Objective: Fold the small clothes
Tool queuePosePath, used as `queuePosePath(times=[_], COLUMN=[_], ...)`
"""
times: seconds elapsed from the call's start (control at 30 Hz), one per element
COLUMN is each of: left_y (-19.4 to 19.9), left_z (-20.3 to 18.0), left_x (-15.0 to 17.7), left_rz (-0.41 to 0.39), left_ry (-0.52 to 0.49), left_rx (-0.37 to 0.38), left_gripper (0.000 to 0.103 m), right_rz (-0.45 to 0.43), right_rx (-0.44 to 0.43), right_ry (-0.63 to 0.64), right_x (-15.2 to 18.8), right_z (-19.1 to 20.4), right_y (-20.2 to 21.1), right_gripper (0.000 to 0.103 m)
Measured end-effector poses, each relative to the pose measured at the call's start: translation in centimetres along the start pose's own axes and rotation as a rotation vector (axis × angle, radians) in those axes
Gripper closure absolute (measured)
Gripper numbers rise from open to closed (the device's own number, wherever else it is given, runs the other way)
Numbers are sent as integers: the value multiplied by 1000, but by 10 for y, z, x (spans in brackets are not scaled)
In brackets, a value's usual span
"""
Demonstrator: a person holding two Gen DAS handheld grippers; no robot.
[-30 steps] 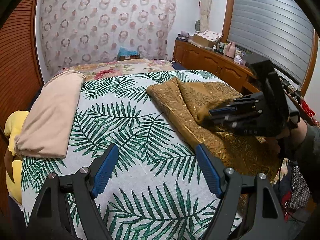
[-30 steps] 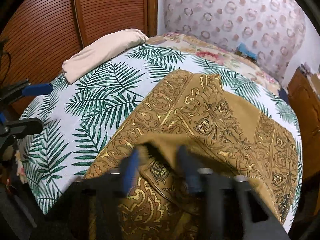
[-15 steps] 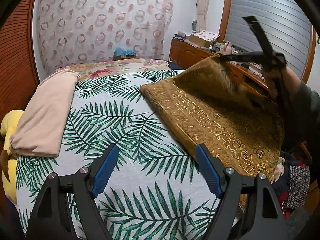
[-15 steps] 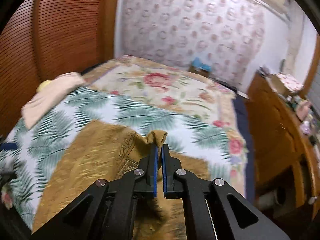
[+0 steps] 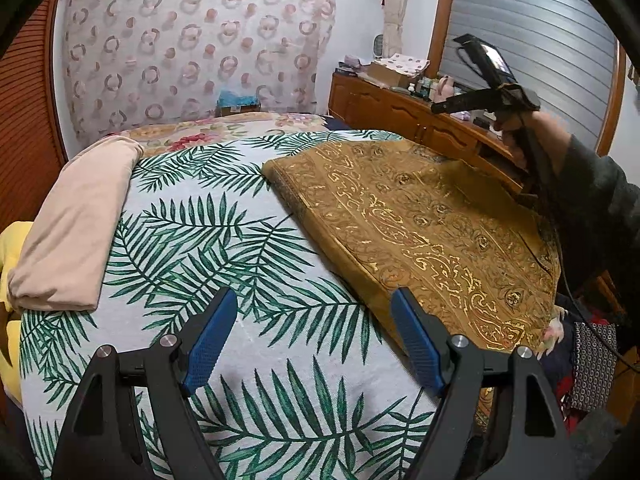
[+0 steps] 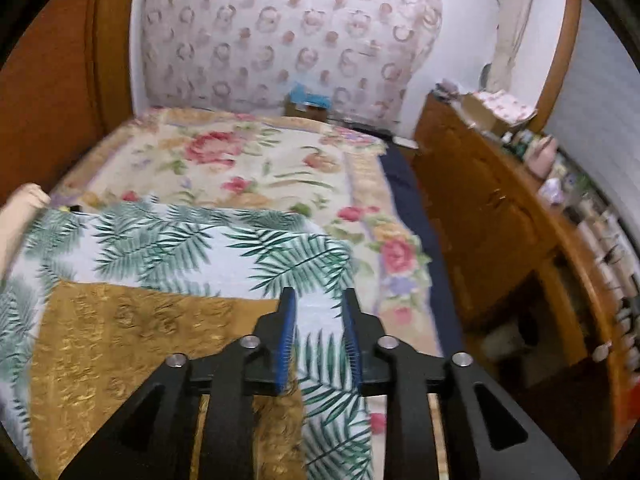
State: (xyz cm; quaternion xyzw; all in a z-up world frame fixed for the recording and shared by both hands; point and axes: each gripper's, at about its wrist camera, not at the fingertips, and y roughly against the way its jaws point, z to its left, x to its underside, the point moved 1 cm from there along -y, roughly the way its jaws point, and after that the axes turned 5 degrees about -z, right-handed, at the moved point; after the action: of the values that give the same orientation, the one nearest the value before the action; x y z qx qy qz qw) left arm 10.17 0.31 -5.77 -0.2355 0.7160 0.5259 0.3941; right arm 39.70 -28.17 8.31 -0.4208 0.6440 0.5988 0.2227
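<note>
Your right gripper (image 6: 318, 312) hangs above the bed, its jaws just opened to a narrow gap with nothing between them. The mustard-gold patterned cloth (image 5: 420, 224) lies flat on the white palm-leaf bedspread (image 5: 208, 240), at two o'clock from your left gripper (image 5: 314, 320), whose blue-padded jaws are spread wide and empty. A folded beige cloth (image 5: 76, 224) sits at ten o'clock.

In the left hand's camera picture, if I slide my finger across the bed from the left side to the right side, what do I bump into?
Yellow pillow → folded beige cloth → palm-leaf sheet → gold patterned cloth → the person's sleeve.
</note>
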Motion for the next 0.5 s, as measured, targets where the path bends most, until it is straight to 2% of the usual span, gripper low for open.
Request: queuePosePath(times=[0.07,0.1,0.27,0.37,0.5], left_y=[0,-1,-4,-8,-12], left_z=[-2,-4,-11,-18,-29], left_x=[1,1,1,1,0], left_rz=[1,3,11,20,31], left_ry=[-2,-3,-13,-26,-48], left_rx=[2,5,16,25,37], left_gripper=[23,23,23,23,23], right_rz=[-8,-9,-17,-33,-43], right_rx=[-52,-78,-180,-221,-209], right_ry=[16,24,99,103,81], right_x=[9,17,64,97,134], right_z=[3,3,2,1,-8], right_y=[11,19,63,90,117], right_gripper=[59,58,57,57,57])
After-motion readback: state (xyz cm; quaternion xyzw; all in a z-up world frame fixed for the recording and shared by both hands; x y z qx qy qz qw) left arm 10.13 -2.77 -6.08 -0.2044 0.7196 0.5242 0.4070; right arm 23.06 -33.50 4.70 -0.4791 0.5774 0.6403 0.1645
